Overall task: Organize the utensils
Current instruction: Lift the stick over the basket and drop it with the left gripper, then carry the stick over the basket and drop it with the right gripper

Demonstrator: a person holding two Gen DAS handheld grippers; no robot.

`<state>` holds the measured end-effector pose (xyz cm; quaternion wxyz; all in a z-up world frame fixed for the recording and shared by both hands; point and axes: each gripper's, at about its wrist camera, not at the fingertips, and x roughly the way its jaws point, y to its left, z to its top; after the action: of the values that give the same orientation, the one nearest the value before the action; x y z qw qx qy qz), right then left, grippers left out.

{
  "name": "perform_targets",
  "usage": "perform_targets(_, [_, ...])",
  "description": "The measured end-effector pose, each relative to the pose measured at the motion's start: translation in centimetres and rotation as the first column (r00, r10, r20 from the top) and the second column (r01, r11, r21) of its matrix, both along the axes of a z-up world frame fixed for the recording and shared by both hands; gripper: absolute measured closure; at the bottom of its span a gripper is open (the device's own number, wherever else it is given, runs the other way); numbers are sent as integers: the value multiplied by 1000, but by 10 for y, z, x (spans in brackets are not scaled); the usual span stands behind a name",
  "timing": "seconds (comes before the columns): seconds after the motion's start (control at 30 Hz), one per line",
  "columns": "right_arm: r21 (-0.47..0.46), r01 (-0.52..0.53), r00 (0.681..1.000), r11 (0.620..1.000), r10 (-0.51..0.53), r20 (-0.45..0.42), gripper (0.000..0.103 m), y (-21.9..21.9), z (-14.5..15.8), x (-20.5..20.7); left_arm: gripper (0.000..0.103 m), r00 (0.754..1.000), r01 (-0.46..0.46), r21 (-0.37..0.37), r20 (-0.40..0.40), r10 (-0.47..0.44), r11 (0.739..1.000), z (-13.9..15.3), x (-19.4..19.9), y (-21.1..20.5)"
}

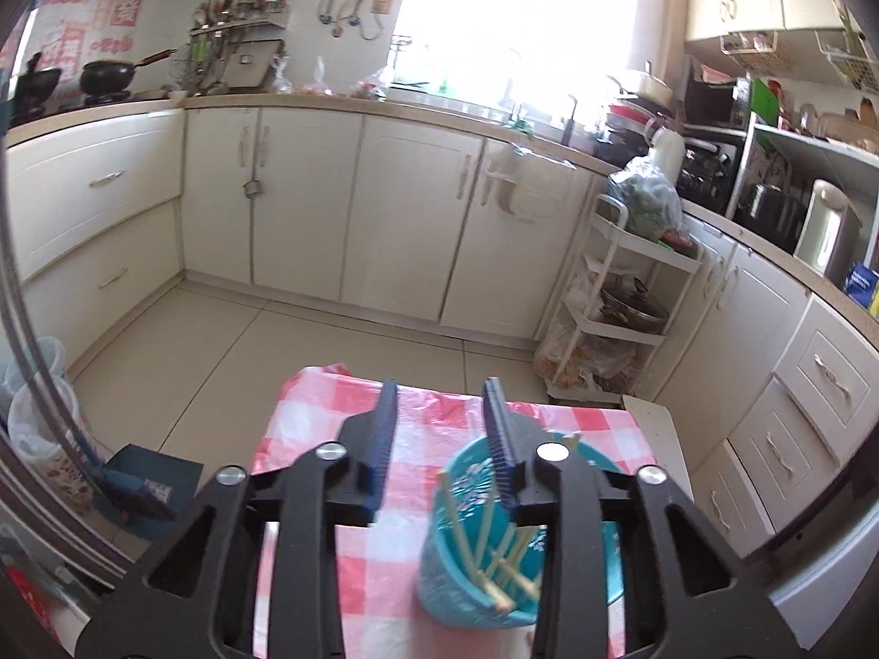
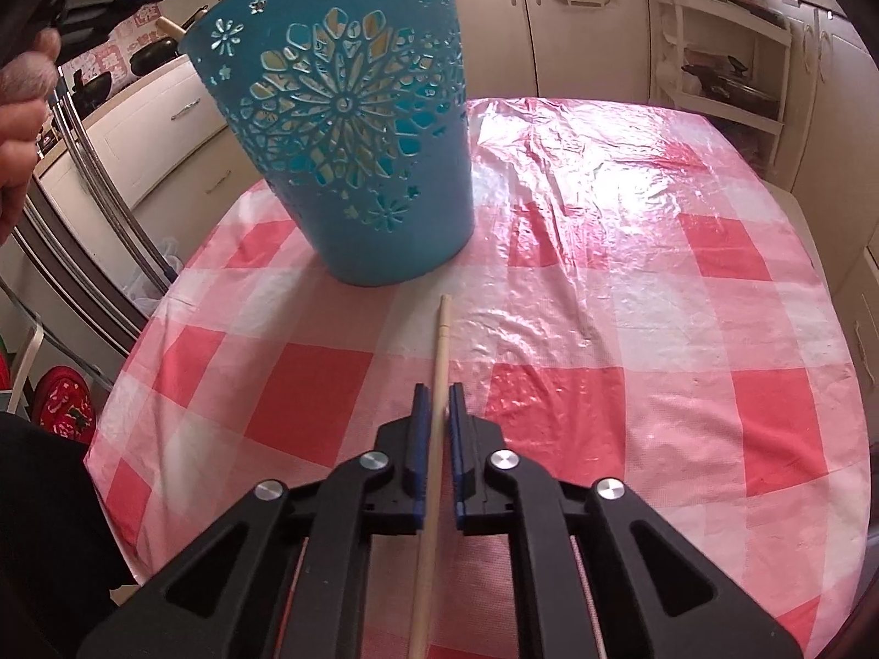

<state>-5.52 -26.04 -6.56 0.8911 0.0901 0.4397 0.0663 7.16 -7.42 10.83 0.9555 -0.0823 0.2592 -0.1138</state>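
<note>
A teal cut-out basket (image 2: 357,132) stands on the red-and-white checked tablecloth (image 2: 632,329). In the left wrist view I look down into the basket (image 1: 467,560), which holds several pale chopsticks (image 1: 494,565). My left gripper (image 1: 442,412) is open and empty, hovering above the basket's rim. My right gripper (image 2: 438,401) is low over the cloth in front of the basket, its jaws nearly shut around a single pale chopstick (image 2: 439,362) that lies lengthwise between them, its tip pointing at the basket.
White kitchen cabinets (image 1: 307,203) line the far walls. A white storage trolley (image 1: 615,296) with pots and bags stands past the table's far right corner. A bin and dustpan (image 1: 137,489) sit on the floor at the left. A hand (image 2: 22,126) shows at the left edge.
</note>
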Motion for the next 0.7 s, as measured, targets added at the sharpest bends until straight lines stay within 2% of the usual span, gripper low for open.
perform_targets(0.1, [110,26,999,994,-23,-27,97,-15,-1,-2,62,999,-48,-16,10,48,999,-7,-10,22])
perform_targets(0.2, [247,41,999,968,-39,-15,97,-29,9,-7,56,994,-105,-32,5,106,994,-17,-14,42])
perform_targets(0.33, [351,2,993,936,-41,106,97,-39,49,-17,50,987,-148,-49,-63,145,988,-34,-5,57])
perform_targets(0.4, [387,-35,982,921,-40,185,97,-40,76,-20,47,988,-144,-45,-63,141,989,-34,-5,56])
perform_targets(0.47, [396,-65,965,916,-43,259,97,-41,103,-21,39,990,-137,-25,-46,135,990,-33,-6,52])
perform_targets(0.53, [415,-91,945,905,-53,323,97,-43,129,-19,35,991,-126,-17,-40,125,992,-33,-7,49])
perform_targets(0.63, [435,-125,902,892,-81,425,97,-45,170,-7,32,993,-111,-10,-44,110,994,-35,-10,45])
perform_targets(0.7, [425,-135,861,895,-106,497,97,-43,196,7,30,993,-107,-5,-40,107,994,-35,-11,43])
